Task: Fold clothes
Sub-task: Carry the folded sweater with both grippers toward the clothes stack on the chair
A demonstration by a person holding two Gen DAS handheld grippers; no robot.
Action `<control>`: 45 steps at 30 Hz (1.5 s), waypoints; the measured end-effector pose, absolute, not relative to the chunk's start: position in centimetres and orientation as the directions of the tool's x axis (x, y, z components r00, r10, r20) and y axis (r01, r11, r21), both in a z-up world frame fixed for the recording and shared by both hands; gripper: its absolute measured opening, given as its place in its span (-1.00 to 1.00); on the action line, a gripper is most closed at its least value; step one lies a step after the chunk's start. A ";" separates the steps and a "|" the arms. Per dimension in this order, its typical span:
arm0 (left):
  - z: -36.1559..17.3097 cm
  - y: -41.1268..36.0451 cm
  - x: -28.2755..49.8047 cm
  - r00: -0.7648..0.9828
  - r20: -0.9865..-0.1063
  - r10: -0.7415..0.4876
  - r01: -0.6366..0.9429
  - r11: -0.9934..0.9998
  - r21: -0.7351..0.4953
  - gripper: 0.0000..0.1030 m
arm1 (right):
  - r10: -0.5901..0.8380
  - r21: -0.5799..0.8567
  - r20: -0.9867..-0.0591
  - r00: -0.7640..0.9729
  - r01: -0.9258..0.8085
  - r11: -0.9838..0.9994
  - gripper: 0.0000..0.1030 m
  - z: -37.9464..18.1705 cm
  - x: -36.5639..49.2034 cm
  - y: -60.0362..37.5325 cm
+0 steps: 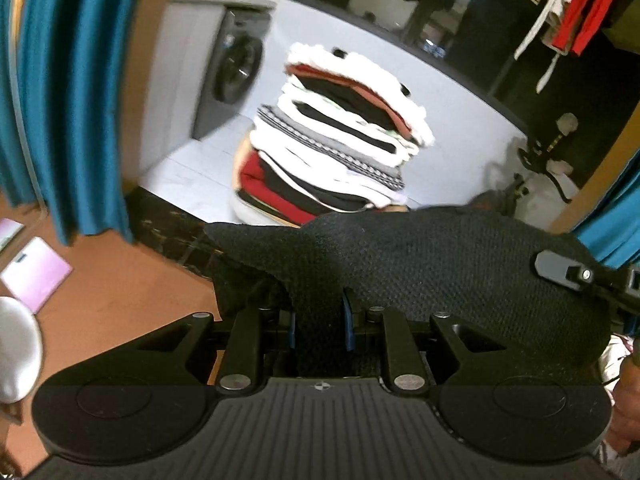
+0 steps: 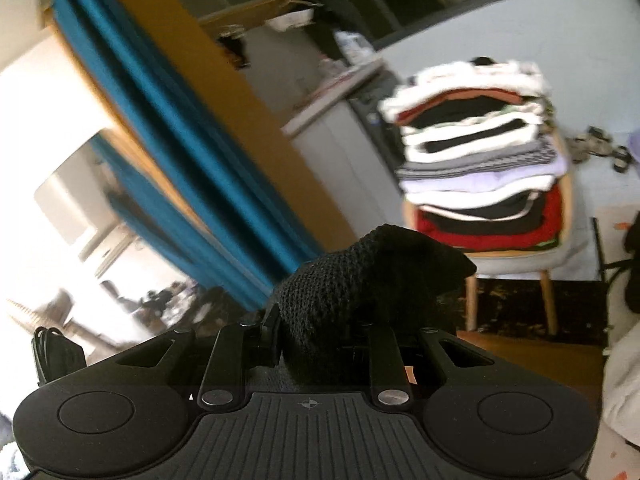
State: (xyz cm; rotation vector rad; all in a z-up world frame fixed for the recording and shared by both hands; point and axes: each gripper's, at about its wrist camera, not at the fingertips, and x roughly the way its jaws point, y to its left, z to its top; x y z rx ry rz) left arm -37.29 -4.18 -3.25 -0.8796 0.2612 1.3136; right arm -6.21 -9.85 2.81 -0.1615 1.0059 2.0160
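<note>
One black knit garment [image 1: 420, 276] is in hand, carried clear of any surface and spanning both grippers. The left gripper [image 1: 320, 320] has its fingers [image 1: 349, 320] drawn narrow and clamped on a fold of it; blue pads show at either side of the pinched cloth. The right gripper [image 2: 320, 344] likewise has its fingers [image 2: 273, 336] closed narrow on a bunched end of the same garment [image 2: 360, 280]. The fabric is a coarse, open waffle-like knit, uniformly black, with no print or trim visible. In the left wrist view the right gripper's tip [image 1: 568, 270] appears at the garment's far edge.

One stack of folded clothes [image 1: 340, 140] stands on one pale chair [image 2: 520, 260] with wooden legs, ahead of both grippers: white, black, red, grey patterned and lilac layers, too blurred to count singly. One front-loading washing machine [image 1: 234, 76] stands behind. Teal curtains [image 1: 68, 100] hang at the left. No legible writing or brand marks.
</note>
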 end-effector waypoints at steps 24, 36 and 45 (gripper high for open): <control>4.9 38.2 -48.4 0.450 -0.478 0.754 -0.882 0.290 -0.372 -0.59 | 0.837 0.484 -0.394 -0.379 -0.860 -0.162 -0.61 8.0 -15.6 31.5; 9.5 53.5 -47.2 0.353 -0.372 0.859 -0.915 0.233 -0.329 -0.59 | 0.845 0.513 -0.261 -0.467 -0.808 -0.289 -0.60 11.3 -12.0 51.8; 12.9 67.8 -39.7 0.358 -0.377 0.854 -0.921 0.258 -0.291 -0.59 | 0.862 0.530 -0.173 -0.476 -0.783 -0.326 -0.60 14.4 -2.0 67.4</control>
